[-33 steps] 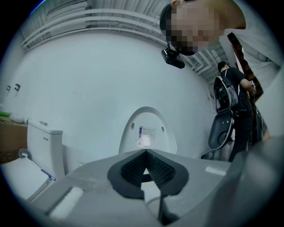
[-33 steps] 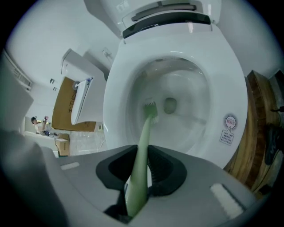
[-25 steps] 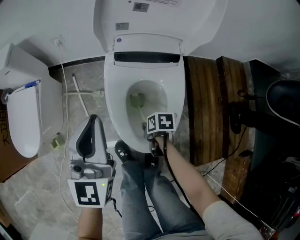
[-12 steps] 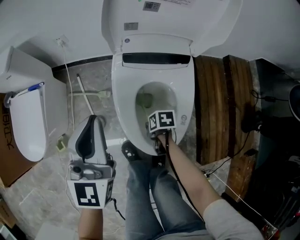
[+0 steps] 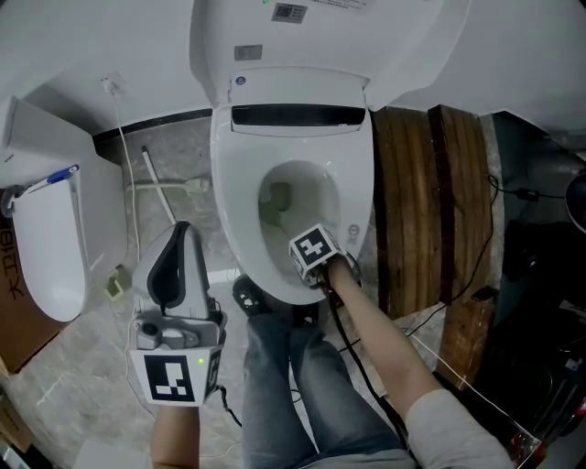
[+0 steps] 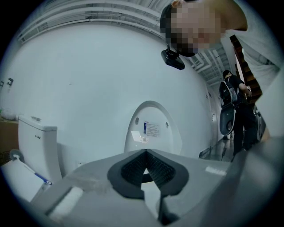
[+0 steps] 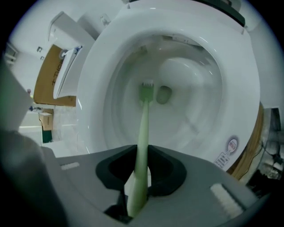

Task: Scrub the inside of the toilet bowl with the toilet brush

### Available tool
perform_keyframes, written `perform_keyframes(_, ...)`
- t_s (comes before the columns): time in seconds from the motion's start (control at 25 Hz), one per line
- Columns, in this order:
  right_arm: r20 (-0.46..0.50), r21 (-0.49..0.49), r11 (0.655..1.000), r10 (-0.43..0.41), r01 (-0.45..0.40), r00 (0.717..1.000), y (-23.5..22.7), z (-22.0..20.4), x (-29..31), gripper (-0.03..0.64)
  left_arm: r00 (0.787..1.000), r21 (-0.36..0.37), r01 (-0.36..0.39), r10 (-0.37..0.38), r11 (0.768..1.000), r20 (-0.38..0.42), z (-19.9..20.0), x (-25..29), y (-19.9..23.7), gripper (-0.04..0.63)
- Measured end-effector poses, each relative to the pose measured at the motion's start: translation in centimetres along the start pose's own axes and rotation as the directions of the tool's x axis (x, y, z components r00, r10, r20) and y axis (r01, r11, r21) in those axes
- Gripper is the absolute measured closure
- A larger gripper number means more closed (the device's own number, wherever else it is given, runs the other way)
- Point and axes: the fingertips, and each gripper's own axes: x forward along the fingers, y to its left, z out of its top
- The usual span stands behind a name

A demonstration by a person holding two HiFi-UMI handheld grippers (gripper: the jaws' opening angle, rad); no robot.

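1. Toilet bowl (image 5: pixel 229 183): white, lid (image 5: pixel 311 27) raised, seat down. It stands on a grey stone floor (image 5: pixel 82 339). Wooden boards (image 5: pixel 412 201) lie along its right side, and a second white toilet (image 5: pixel 46 247) sits well apart at the left edge of the floor
2. Left hand-held gripper (image 5: pixel 180 231): held over the floor to the left of the bowl, well clear of the rim. Its own view looks toward the raised lid. Jaw tips are pressed together with nothing between them. It is idle and takes no part in the work
3. Right hand-held gripper (image 7: pixel 142 153): reaches over the near rim of the bowl, aimed down into it. Jaws are pinched on the pale green handle of the toilet brush (image 7: pixel 143 124), which is gripped low on the shaft
4. Brush head: small and green, down on the inner wall a little left of the bowl's centre, just beside the drain opening (image 7: pixel 164 94). It looks to be bearing on the porcelain, but the contact itself can't be confirmed
5. Step in hand, as judged: scrubbing is under way, working the lower wall near the drain
6. Next move, as judged: sweep the head around the wall and up under the rim, covering the right and far sides. Keep the pinch firm so the thin handle doesn't twist, and keep the gripper body off the seat
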Motion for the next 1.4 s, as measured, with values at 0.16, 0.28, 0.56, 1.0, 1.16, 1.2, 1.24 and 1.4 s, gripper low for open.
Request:
perform_keyframes(0.16,-0.044,-0.115,0.991,-0.077,0.071,0.996,-1.2,-1.1,-0.2,0.543,1.0,-0.006,0.007,-0.007,1.0,0.005,0.1,0.4,-0.2,0.592)
perform_keyframes(0.28,-0.061,-0.166,0.98,-0.125,0.114,0.99,-2.0,-1.6,-0.5,0.543,1.0,-0.014,0.012,-0.012,1.0,0.008,0.3,0.7,-0.3,0.592)
perform_keyframes(0.56,-0.005,-0.274,0.914,-0.313,0.299,0.95,-4.7,-0.2,-1.9,0.543,1.0,-0.016,0.015,-0.015,1.0,0.015,0.3,0.7,0.0,0.592)
perform_keyframes(1.0,0.237,-0.589,0.502,-0.642,0.634,0.729,-8.0,7.2,-4.2,0.545,0.999,-0.031,0.007,-0.006,0.999,0.032,0.0,0.6,1.7,0.592)
perform_keyframes(1.16,0.182,-0.652,0.461,-0.676,0.602,0.714,-8.3,7.3,-2.9,0.545,1.0,-0.03,-0.008,0.008,1.0,0.006,-0.7,0.4,2.7,0.592)
perform_keyframes(1.2,0.153,-0.648,0.488,-0.669,0.585,0.727,-8.3,7.0,-2.4,0.545,1.0,-0.03,-0.015,0.015,0.999,0.0,-0.9,0.5,3.0,0.592)
perform_keyframes(1.24,0.123,-0.639,0.521,-0.657,0.566,0.744,-8.2,6.6,-2.0,0.545,1.0,-0.03,-0.021,0.021,0.999,-0.002,-0.9,0.5,3.2,0.592)
perform_keyframes(1.4,0.018,-0.553,0.694,-0.544,0.461,0.839,-6.7,4.7,-0.3,0.545,1.0,-0.032,-0.022,0.022,0.999,0.013,-0.8,0.5,3.5,0.592)
